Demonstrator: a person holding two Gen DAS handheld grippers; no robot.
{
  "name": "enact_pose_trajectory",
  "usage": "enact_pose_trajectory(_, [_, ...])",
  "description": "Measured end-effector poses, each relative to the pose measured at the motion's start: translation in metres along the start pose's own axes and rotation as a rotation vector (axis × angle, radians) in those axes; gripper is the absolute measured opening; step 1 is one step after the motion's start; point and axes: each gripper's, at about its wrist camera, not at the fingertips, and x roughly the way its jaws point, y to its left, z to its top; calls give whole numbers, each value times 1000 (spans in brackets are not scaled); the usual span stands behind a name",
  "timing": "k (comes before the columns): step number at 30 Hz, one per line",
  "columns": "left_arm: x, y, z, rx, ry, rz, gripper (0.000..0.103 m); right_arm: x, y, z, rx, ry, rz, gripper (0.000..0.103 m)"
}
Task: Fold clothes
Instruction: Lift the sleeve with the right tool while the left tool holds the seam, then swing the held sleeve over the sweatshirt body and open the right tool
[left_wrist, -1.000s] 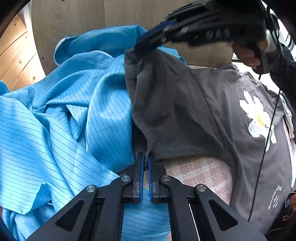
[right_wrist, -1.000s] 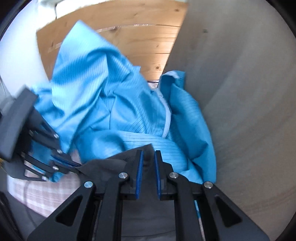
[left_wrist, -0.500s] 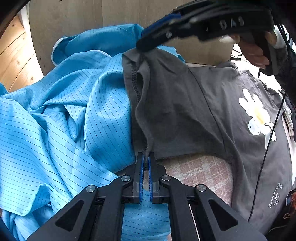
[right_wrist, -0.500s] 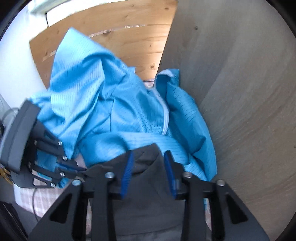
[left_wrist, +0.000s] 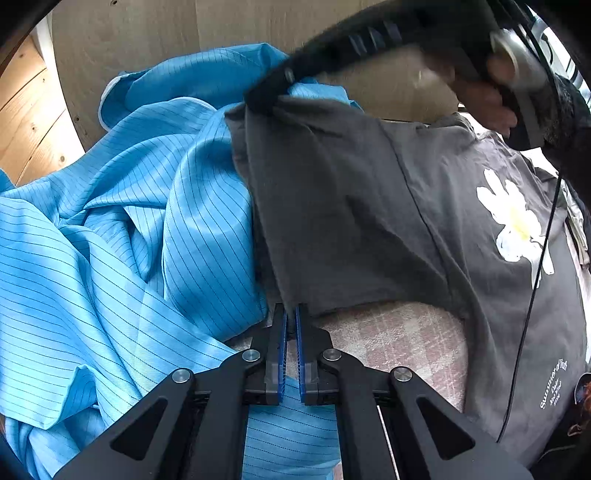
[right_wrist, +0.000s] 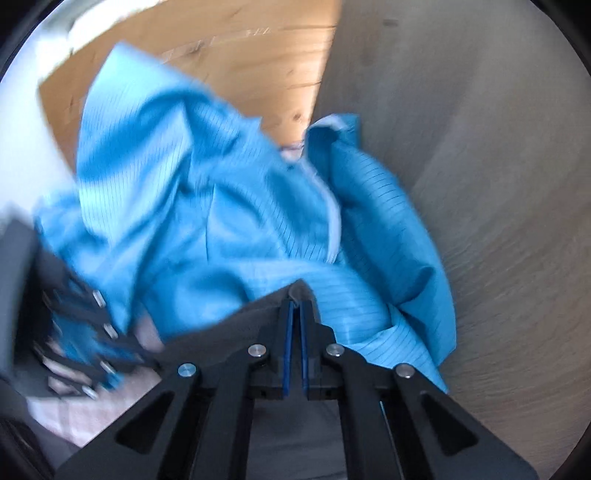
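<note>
Pink-white plaid cover carries the lot: dk grey tee w/ daisy print spread over it, rumpled blue pinstripe garment just beside, touching.

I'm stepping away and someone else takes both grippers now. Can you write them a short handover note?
Left gripper: shut on the near corner of the dark grey T-shirt's sleeve edge.
Right gripper: shut on the far corner of that same edge.
The T-shirt lies flower print up on the checked pink cloth, its sleeve resting against the crumpled blue striped garment.
Done: both sleeve corners gripped.
Left: fold the sleeve in, finish folding the T-shirt; the blue garment is not yet folded.
</note>
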Motion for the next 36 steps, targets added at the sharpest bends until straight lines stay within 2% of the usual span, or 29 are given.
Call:
enact_pose_trajectory(2, [0,1,0,-7,1,-1,4,-5,-14,5,70,-34,14,3])
enact_pose_trajectory(5, [-1,1,-1,-5,2,1,5,-9,-31,7,137,-17,107,7])
enact_pose_trajectory(11, [-1,1,-1,3,6,5,5,-11,-18,-4,-2,48,90,10])
enact_pose_trajectory(16, [2,2,-1,3,16,6,6,3,-13,-9,-40,100,66,11])
enact_pose_trajectory(18, [4,2,-2,2,21,6,6,7,-14,-9,-30,113,95,11])
enact_pose_trajectory(20, [4,3,-3,2,25,7,6,8,-16,-8,-34,120,107,19])
enact_pose_trajectory(22, [6,3,-4,0,29,7,6,11,-15,-8,-49,131,84,19])
enact_pose_trajectory(24, [5,4,-6,1,29,10,6,11,-13,-6,-58,121,88,14])
enact_pose_trajectory(25, [5,4,-6,2,29,11,5,9,-12,-5,-60,110,90,3])
enact_pose_trajectory(31, [-13,5,-4,-18,-19,-6,4,-29,-19,3,-27,-28,69,3])
enact_pose_trajectory(36, [-42,-9,2,-3,-78,-55,4,-62,-31,-2,19,-79,48,3])
